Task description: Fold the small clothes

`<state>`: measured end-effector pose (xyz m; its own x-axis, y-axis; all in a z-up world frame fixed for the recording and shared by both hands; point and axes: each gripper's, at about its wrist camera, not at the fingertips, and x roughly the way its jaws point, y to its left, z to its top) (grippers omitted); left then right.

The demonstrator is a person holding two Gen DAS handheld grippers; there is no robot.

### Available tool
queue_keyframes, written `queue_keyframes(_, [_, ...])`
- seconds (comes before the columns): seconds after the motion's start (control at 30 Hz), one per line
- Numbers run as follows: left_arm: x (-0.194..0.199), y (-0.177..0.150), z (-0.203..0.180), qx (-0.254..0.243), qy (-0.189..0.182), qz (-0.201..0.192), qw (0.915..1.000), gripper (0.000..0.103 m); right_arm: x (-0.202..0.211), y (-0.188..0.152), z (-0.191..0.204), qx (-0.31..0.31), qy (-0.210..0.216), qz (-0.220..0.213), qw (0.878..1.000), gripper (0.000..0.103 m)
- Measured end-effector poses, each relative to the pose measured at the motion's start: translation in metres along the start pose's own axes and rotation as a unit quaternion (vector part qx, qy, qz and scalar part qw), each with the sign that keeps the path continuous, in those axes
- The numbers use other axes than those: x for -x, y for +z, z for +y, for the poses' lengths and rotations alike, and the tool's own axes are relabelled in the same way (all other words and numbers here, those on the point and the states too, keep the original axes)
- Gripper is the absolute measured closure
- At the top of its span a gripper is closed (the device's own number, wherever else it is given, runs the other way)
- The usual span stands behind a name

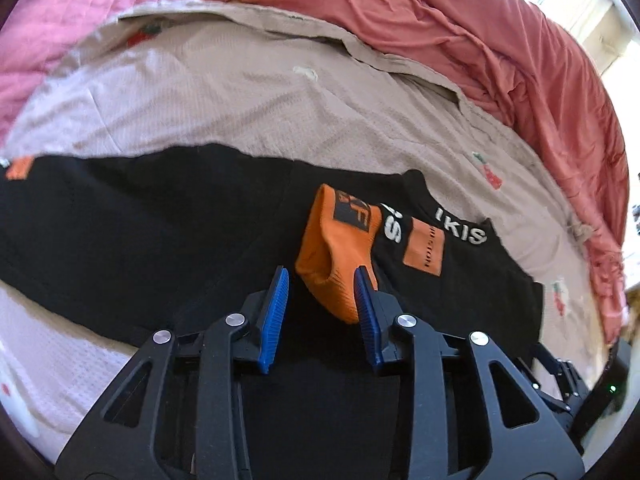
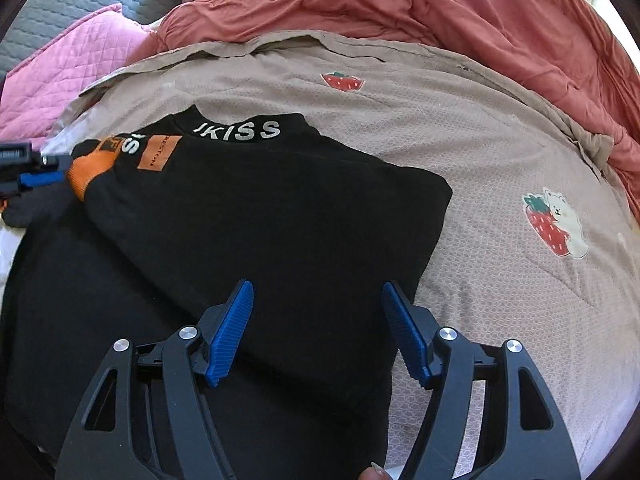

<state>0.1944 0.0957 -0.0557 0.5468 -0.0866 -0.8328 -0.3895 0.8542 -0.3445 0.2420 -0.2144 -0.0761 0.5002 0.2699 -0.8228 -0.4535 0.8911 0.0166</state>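
Black shirt (image 2: pixel 256 208) lies partly folded on the bed's strawberry-print cover (image 2: pixel 500 152), collar pointing away, orange cuff (image 1: pixel 340 248) just beyond the released left tool (image 1: pixel 322 276); right tool (image 2: pixel 318 292) released above its hem.

This is a bedroom in a home. A bed has a soft tan blanket (image 2: pixel 460 152) with strawberry pictures. Behind the blanket lie a rumpled red cover (image 2: pixel 400 12) and a pink quilted pillow (image 2: pixel 68 60).
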Motion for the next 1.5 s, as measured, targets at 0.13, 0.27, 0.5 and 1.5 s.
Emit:
queue_keyframes(0.13, [-0.007,-0.002,-0.007,-0.021,-0.03,-0.012,0.9992,0.065,-0.003,-0.003,-0.001,0.002,0.002,0.005,1.0,0.029])
queue_keyframes(0.27, [-0.014,0.001,-0.023,-0.056,-0.039,-0.02,0.9974,0.064,-0.004,-0.004,-0.003,-0.003,0.006,0.008,1.0,0.029])
queue_keyframes(0.5, [-0.004,0.015,-0.031,-0.035,-0.012,0.031,0.9988,0.101,-0.005,-0.004,-0.004,-0.004,0.006,0.014,1.0,0.029])
queue_keyframes(1.5, [-0.027,0.01,-0.02,-0.143,-0.083,0.065,0.9841,0.052,-0.007,-0.004,-0.008,-0.016,0.01,0.019,1.0,0.027])
